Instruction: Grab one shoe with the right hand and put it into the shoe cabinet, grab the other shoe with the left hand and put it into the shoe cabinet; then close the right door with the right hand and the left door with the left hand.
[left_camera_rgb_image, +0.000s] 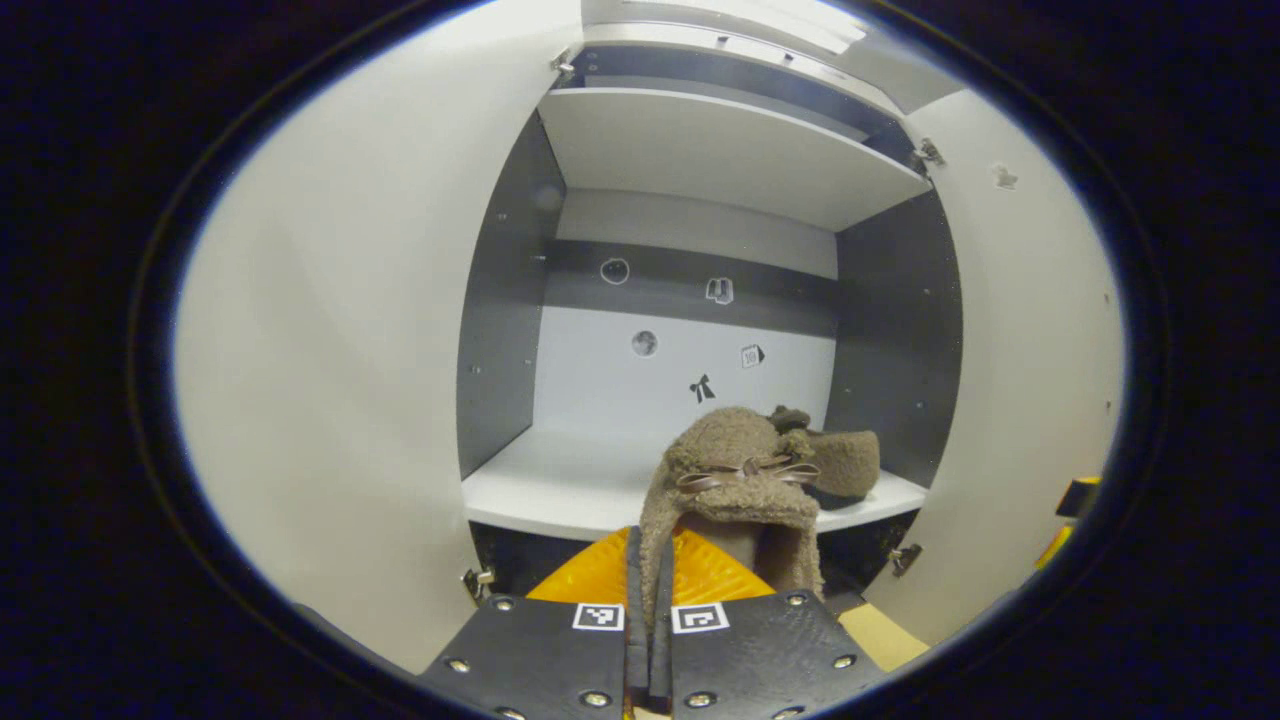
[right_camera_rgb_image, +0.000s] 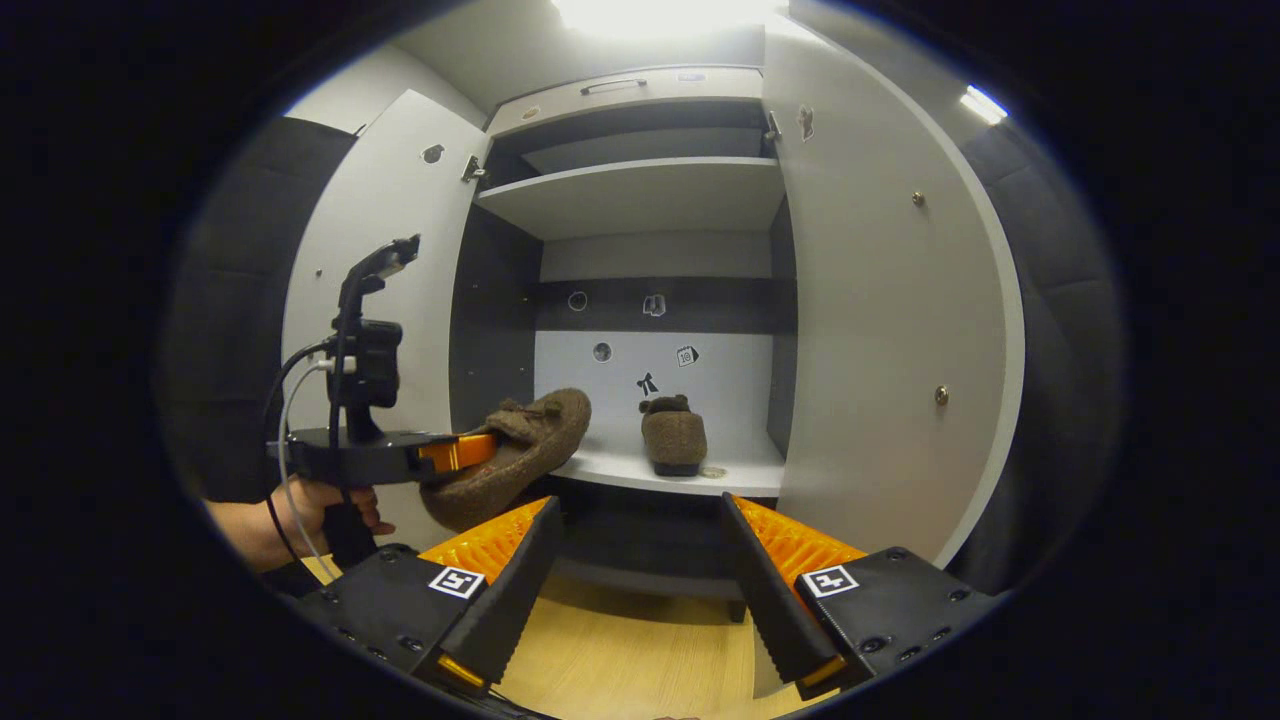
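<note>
Left gripper (left_camera_rgb_image: 648, 600): jaws nearly together, pinching the edge of a brown fleece slipper (left_camera_rgb_image: 740, 480); both fingers press on the fabric.
Held slipper: hangs from the fingers, its bow facing the camera, in front of the shoe cabinet's (left_camera_rgb_image: 700, 150) middle shelf; in the right gripper view it (right_camera_rgb_image: 510, 455) is tilted, toe toward the shelf edge, not resting on it.
Right gripper (right_camera_rgb_image: 640, 590): jaws spread wide, nothing between them, above the wooden floor (right_camera_rgb_image: 620, 650).
Second slipper (right_camera_rgb_image: 673, 435): stands on the middle shelf (right_camera_rgb_image: 740, 478), toward the right side.
Left door (right_camera_rgb_image: 385, 240): open.
Right door (right_camera_rgb_image: 880, 330): open.
Person's hand (right_camera_rgb_image: 310, 515): grasps the left gripper's handle.
</note>
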